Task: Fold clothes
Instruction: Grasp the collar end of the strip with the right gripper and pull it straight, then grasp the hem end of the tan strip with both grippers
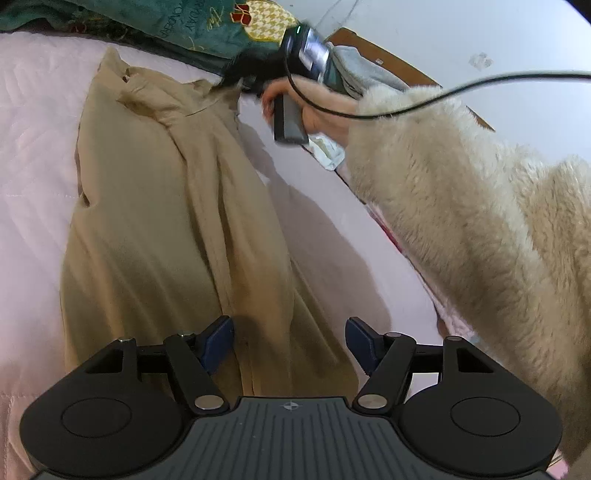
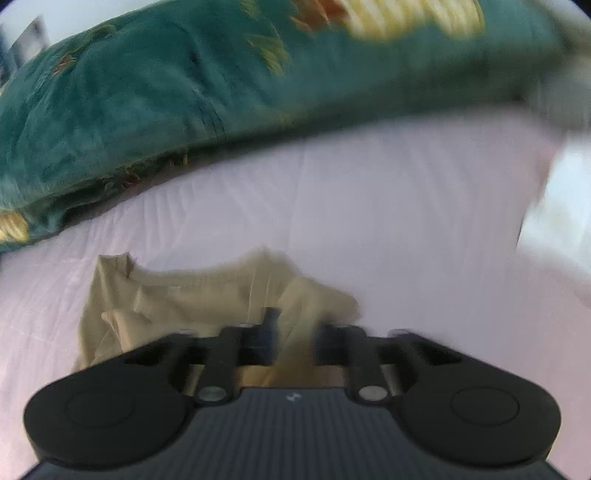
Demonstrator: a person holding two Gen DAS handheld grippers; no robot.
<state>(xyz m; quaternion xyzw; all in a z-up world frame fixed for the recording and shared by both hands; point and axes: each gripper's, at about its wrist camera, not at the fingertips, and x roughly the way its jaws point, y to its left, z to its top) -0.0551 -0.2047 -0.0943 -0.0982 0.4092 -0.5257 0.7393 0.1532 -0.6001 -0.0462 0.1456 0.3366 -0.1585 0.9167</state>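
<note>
A tan garment [image 1: 166, 221] lies lengthwise on the pink bed cover [image 1: 33, 166], collar end away from me. My left gripper [image 1: 291, 339] hangs open just above its near end, blue pads wide apart and gripping nothing. At the far right corner of the garment is my right gripper [image 1: 236, 79], held by a hand [image 1: 288, 96] in a fluffy cream sleeve [image 1: 461, 221]. In the blurred right wrist view, my right gripper [image 2: 297, 332] has its jaws close together with a fold of the tan garment [image 2: 184, 295] pinched between them.
A dark green patterned blanket [image 1: 192, 26] is heaped along the far side of the bed [image 2: 184, 92]. A crumpled white item [image 1: 327, 147] lies by the bed's right edge, beside a wooden frame [image 1: 388, 55]. A black cable [image 1: 443, 96] trails from the right gripper.
</note>
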